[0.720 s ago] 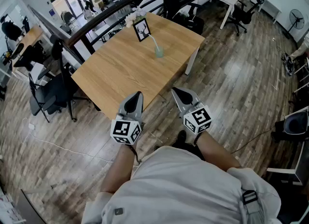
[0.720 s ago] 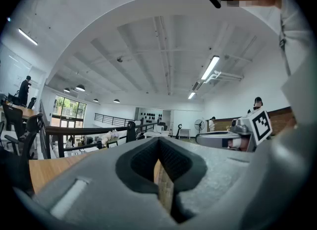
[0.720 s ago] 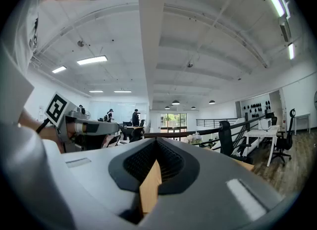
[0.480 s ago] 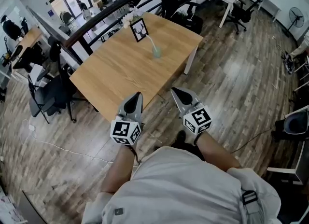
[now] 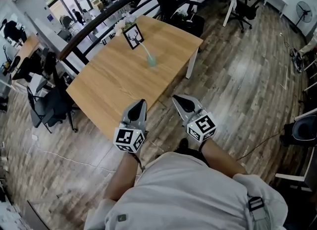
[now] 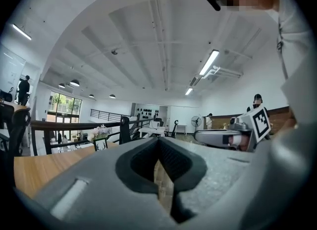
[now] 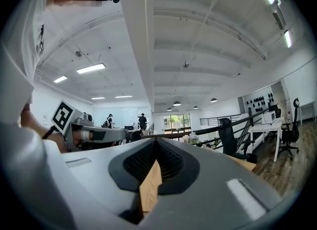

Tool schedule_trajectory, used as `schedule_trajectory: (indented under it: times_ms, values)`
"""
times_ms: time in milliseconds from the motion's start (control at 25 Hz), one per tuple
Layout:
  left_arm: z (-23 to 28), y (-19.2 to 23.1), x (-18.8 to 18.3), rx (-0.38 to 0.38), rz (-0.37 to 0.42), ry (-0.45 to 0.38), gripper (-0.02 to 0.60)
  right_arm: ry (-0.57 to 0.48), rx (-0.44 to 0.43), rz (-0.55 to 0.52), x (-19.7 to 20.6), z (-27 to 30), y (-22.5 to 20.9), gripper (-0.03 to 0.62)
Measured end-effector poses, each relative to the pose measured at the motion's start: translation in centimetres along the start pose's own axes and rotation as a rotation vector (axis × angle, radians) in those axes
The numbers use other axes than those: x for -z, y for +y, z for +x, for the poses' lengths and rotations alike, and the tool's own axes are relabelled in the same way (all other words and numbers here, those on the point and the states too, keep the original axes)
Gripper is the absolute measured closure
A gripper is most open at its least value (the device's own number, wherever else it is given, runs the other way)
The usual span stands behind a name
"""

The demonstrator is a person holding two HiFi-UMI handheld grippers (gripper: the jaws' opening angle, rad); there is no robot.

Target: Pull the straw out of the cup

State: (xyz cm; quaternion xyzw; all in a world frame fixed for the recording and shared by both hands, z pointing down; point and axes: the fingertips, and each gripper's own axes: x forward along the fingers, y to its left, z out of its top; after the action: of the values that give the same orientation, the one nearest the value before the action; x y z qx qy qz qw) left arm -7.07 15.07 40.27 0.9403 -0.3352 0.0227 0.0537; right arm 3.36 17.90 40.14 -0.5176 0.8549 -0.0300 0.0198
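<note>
Looking down in head view: saw left gripper (image 5: 140,104) and right gripper (image 5: 177,99) side by side just off table (image 5: 109,90) near corner, touching nothing. Found cup (image 5: 152,62) on table's far half, straw (image 5: 145,50) inside it, leaning toward picture frame (image 5: 132,36) at table's far edge. Checked left gripper view: jaws clenched together, nothing gripped, table ahead. Checked right gripper view: jaws closed tight, empty, table off to the right.
</note>
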Motion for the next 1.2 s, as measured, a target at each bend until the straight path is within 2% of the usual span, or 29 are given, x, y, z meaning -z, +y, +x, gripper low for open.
schedule_trajectory:
  times_ms: [360,600,880,1200]
  values:
    - [9.8,-3.0,1.7,0.016,-0.016,0.038,0.577,0.02,-0.003,0.049,1.4,-1.4,-9.5,0.585]
    - [13.8,-3.8,3.1,0.042,-0.031,0.076,0.577,0.045,0.018,0.082,2.5,-1.3,-13.8,0.585]
    - [17.1,0.4,3.1,0.037,-0.053,0.076,0.577,0.078,0.009,0.089,3.2,3.5,-16.1,0.585]
    - [18.6,8.7,1.0,0.037,-0.062,0.041,0.578,0.091,-0.018,0.045,1.7,12.8,-15.7,0.585]
